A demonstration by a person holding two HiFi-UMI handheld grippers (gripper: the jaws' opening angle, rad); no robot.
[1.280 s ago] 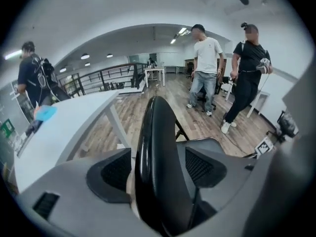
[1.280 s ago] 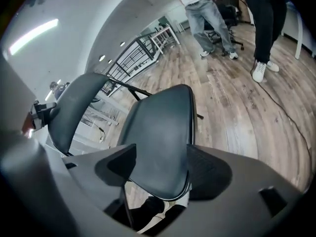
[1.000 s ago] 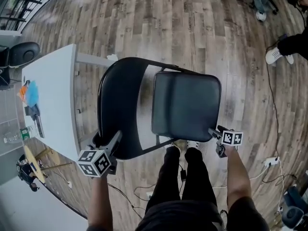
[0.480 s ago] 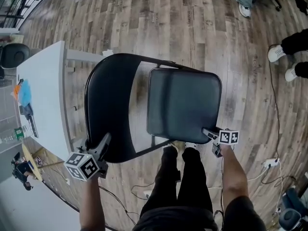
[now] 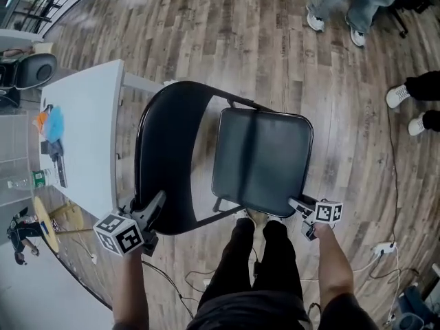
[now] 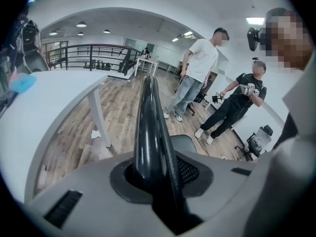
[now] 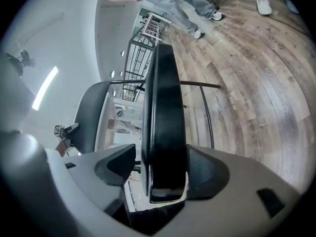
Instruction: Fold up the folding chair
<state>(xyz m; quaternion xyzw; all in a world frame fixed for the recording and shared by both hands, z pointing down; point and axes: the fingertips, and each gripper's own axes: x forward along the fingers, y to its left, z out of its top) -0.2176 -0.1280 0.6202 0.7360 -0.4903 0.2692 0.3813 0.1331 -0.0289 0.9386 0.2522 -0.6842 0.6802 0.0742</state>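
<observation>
The black folding chair stands open on the wood floor, backrest [image 5: 168, 157] to the left and padded seat [image 5: 261, 160] to the right. My left gripper [image 5: 155, 201] is at the backrest's near rim. In the left gripper view the thin backrest edge [image 6: 148, 122] runs up between the jaws, which are closing, and both pads touch it. My right gripper [image 5: 297, 203] is at the seat's near right corner. The thick seat edge [image 7: 165, 107] stands between the right jaws, which are closing, with a small gap at the left pad.
A white table [image 5: 82, 129] with small items lies close to the chair's left. Other people's legs and shoes [image 5: 330, 19] are at the top right. Cables [image 5: 385, 253] trail on the floor at the lower right. My own legs [image 5: 261, 267] are just behind the chair.
The left jaws have narrowed onto the backrest's rim. The right gripper stays at the seat's near right corner. The chair has stayed open and the view has shifted a little.
</observation>
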